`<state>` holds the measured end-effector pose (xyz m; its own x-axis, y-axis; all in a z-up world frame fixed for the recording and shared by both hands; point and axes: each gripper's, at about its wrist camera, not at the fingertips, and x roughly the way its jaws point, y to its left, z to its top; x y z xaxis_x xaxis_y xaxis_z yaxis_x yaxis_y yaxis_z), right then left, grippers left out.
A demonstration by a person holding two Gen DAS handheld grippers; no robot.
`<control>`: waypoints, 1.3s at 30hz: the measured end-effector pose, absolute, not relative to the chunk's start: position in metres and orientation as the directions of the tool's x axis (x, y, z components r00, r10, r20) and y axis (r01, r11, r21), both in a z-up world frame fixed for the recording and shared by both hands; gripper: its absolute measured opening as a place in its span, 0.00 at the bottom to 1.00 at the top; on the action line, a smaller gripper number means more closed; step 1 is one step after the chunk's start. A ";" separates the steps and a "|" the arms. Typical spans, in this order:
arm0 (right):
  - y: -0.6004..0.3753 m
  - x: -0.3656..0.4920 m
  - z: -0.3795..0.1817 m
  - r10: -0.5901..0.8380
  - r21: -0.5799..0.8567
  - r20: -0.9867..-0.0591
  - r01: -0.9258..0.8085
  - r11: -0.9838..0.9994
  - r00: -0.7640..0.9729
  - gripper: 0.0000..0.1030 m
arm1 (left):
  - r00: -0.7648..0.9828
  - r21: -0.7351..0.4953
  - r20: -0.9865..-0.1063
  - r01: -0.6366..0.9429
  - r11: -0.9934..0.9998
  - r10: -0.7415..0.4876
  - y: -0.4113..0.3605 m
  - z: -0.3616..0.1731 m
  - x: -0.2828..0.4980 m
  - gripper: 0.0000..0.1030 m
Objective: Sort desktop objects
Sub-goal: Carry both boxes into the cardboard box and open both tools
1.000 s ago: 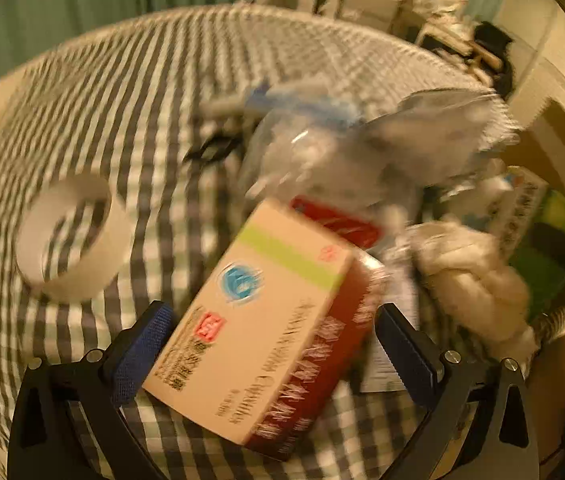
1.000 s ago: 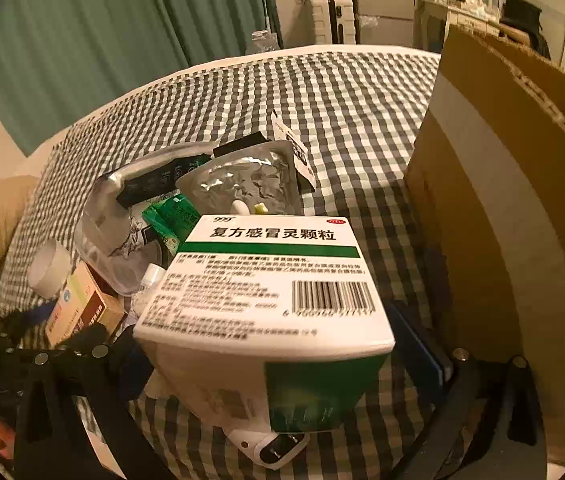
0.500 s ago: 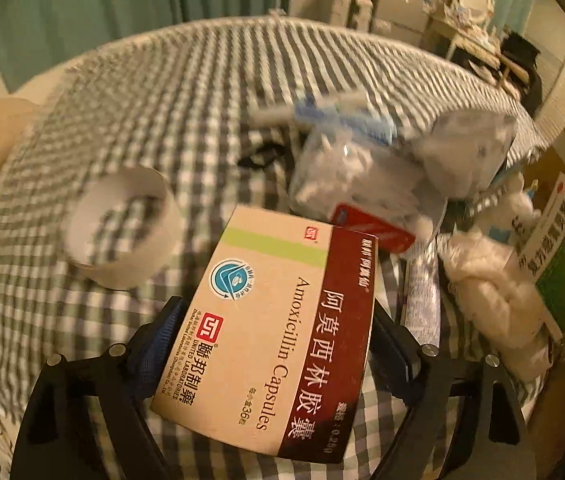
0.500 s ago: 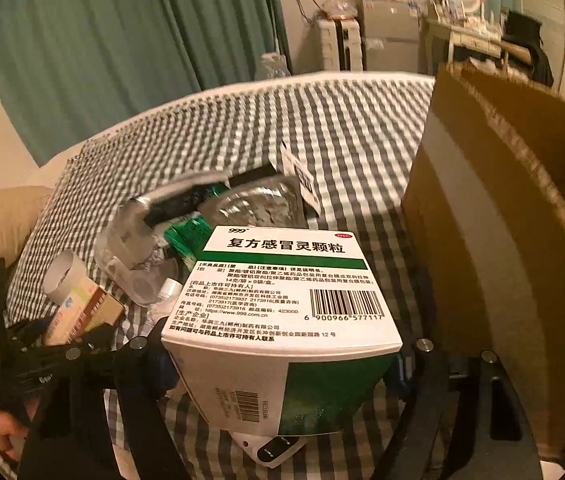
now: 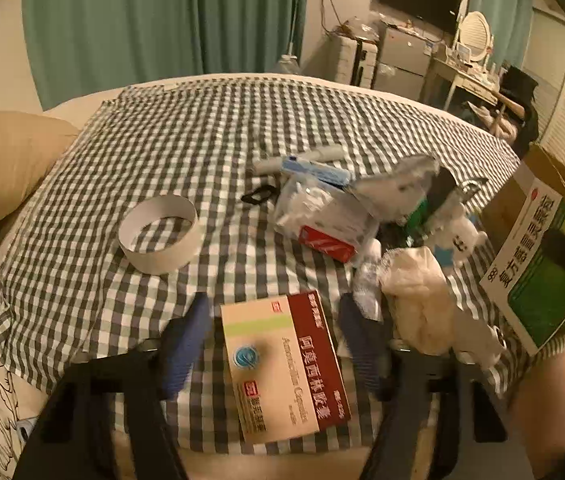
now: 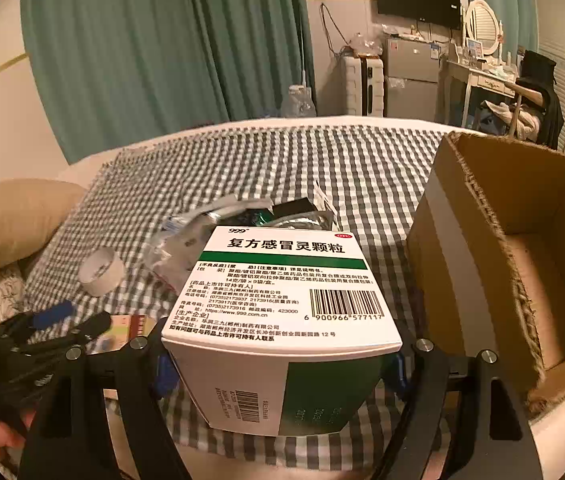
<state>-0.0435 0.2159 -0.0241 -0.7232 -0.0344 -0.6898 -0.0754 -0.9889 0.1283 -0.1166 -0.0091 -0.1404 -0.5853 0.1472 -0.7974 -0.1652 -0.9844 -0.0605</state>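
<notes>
Now carry the green medicine box (image 6: 282,320), clamped in right gripper (image 6: 282,364), level over the cardboard box (image 6: 522,264) before letting go; left gripper (image 5: 274,344) spread around the red pill box (image 5: 286,364), lying on the checked cloth (image 5: 202,140).

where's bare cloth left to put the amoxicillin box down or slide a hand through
Free: the checked cloth beyond the tape ring, toward the curtain, and the strip between the ring and the amoxicillin box. Also bare: the cardboard box floor. Crowded: the pile of packets right of centre.
</notes>
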 end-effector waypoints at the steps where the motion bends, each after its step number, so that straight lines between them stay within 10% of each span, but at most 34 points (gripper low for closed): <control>1: 0.216 -0.040 -0.021 -0.035 0.130 -0.685 -0.075 -0.989 -0.728 0.75 | -0.577 -0.067 -0.803 -0.164 -0.984 0.151 -0.008 -0.142 -0.113 0.61; 7: 0.225 -0.027 -0.011 -0.030 0.145 -0.661 -0.089 -0.985 -0.750 0.75 | -0.520 -0.084 -0.841 -0.142 -0.986 0.147 -0.011 -0.155 -0.110 0.90; 24: 0.234 -0.033 -0.019 -0.048 0.183 -0.670 -0.102 -0.978 -0.741 0.76 | -0.227 -0.148 -0.961 -0.058 -0.987 0.158 -0.004 -0.225 -0.141 1.00; 26: 0.234 -0.031 -0.019 -0.046 0.181 -0.666 -0.102 -0.978 -0.744 0.76 | -0.250 -0.118 -0.958 -0.095 -0.988 0.139 0.004 -0.222 -0.137 0.86; 28: 0.235 -0.030 -0.016 -0.047 0.183 -0.662 -0.100 -0.978 -0.748 0.76 | -0.278 -0.151 -0.941 -0.173 -0.973 0.195 0.015 -0.211 -0.129 0.31; 39: 0.260 0.001 0.031 -0.068 0.222 -0.569 -0.073 -0.972 -0.819 0.75 | -0.579 -0.132 -0.750 -0.342 -0.930 0.319 0.052 -0.091 -0.055 0.31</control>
<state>0.0010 0.2603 0.0312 -0.8192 -0.0685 -0.5694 -0.0728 -0.9724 0.2217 -0.0545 0.0519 -0.0913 -0.5788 0.3194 -0.7503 -0.3424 -0.9303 -0.1319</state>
